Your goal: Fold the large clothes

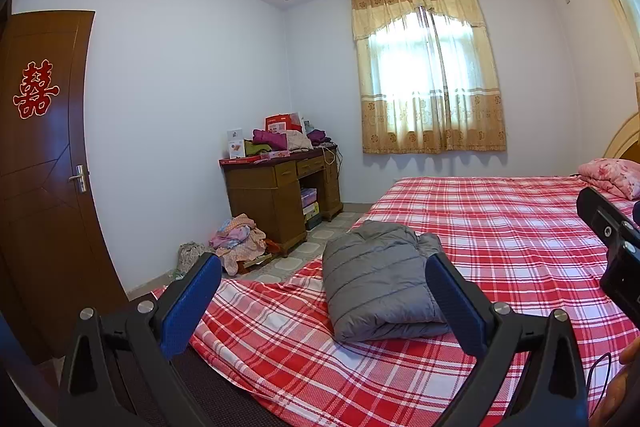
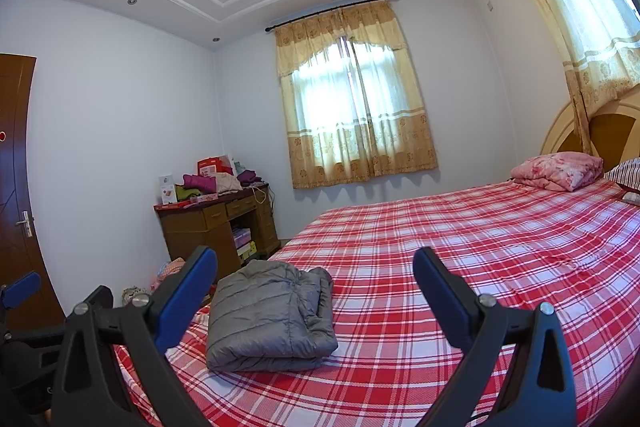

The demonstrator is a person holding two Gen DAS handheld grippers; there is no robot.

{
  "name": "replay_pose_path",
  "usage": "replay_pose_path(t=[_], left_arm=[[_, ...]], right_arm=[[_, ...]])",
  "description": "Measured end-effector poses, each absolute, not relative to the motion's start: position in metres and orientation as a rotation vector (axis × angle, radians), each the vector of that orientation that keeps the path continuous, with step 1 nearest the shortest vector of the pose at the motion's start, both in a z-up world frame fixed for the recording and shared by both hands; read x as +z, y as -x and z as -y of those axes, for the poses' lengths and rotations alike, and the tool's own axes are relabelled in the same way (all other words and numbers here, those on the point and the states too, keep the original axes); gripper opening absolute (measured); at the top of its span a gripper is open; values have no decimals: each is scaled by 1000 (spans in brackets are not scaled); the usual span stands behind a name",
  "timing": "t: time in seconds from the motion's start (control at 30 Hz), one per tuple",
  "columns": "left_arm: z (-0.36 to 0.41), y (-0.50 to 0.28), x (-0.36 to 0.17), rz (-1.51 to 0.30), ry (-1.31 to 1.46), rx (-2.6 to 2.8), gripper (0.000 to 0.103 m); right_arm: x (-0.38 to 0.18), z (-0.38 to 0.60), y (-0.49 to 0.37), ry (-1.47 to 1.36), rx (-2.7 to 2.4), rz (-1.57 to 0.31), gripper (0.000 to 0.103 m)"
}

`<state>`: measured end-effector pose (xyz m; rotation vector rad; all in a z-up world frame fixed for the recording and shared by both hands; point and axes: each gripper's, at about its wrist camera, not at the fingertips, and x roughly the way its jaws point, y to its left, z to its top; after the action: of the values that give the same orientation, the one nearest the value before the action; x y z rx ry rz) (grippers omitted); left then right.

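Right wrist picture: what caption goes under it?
Open right claw above a folded grey jacket on the red plaid bed.

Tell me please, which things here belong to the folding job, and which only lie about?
Belongs to the job:
- grey padded jacket, lying folded on the checked bed sheet
- left gripper and right gripper, both with jaws open

Only lying about:
- pink quilt near the headboard
- clothes heap on the floor
- cluttered desk
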<state>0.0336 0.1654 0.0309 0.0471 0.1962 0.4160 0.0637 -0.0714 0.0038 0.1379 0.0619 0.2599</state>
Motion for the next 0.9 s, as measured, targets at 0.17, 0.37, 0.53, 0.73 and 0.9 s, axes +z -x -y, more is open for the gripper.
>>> replay_pose_path(t=[0.17, 0.37, 0.53, 0.73, 0.9], left_arm=[[-164, -34, 30, -198, -50, 417, 102], [-164, -35, 29, -196, -43, 416, 102], [-165, -35, 28, -199, -38, 407, 102], [-165, -28, 25, -163, -39, 461, 102], [-166, -30, 25, -170, -51, 481, 102]], right_arm=[[5, 71, -63, -139, 260, -59, 100], [6, 68, -62, -136, 261, -61, 100], [7, 68, -62, -136, 263, -60, 100], [9, 66, -61, -133, 263, -61, 100], [9, 66, -60, -132, 265, -62, 100]])
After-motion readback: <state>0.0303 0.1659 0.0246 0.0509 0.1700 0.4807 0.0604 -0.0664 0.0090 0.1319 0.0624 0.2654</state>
